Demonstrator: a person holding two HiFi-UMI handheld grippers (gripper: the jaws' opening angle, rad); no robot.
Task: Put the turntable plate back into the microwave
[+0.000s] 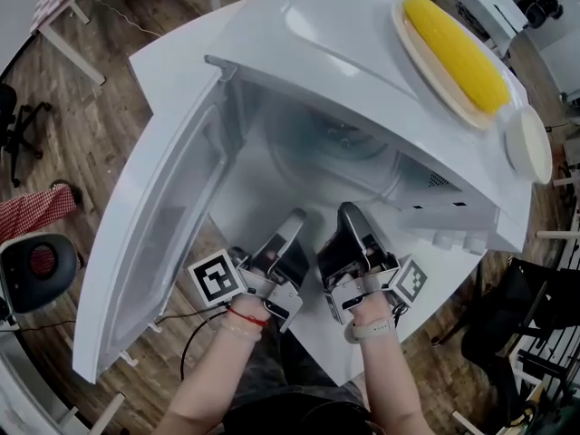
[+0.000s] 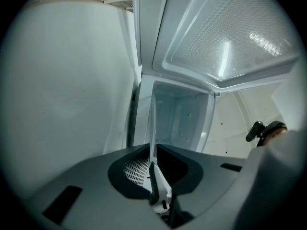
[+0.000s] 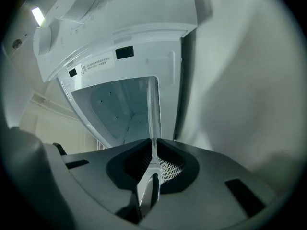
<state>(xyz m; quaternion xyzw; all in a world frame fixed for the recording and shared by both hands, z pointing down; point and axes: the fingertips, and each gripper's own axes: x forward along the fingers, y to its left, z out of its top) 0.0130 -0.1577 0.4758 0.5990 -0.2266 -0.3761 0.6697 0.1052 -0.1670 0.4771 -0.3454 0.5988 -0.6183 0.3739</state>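
The clear glass turntable plate (image 1: 319, 149) lies half inside the open white microwave (image 1: 362, 34), its near rim held at the cavity's mouth. My left gripper (image 1: 295, 221) and right gripper (image 1: 348, 212) sit side by side on that rim, both shut on it. In the left gripper view the plate's edge (image 2: 152, 128) runs as a thin translucent strip out of the shut jaws of the left gripper (image 2: 152, 165) toward the cavity. The right gripper view shows the same edge (image 3: 154, 111) rising from the right gripper (image 3: 153, 158).
The microwave door (image 1: 154, 243) swings wide open to the left. On the microwave's top rest a plate with a yellow corn cob (image 1: 456, 51) and a white round lid (image 1: 528, 143). Control knobs (image 1: 453, 240) sit right of the cavity. A chair (image 1: 32, 270) stands on the floor at left.
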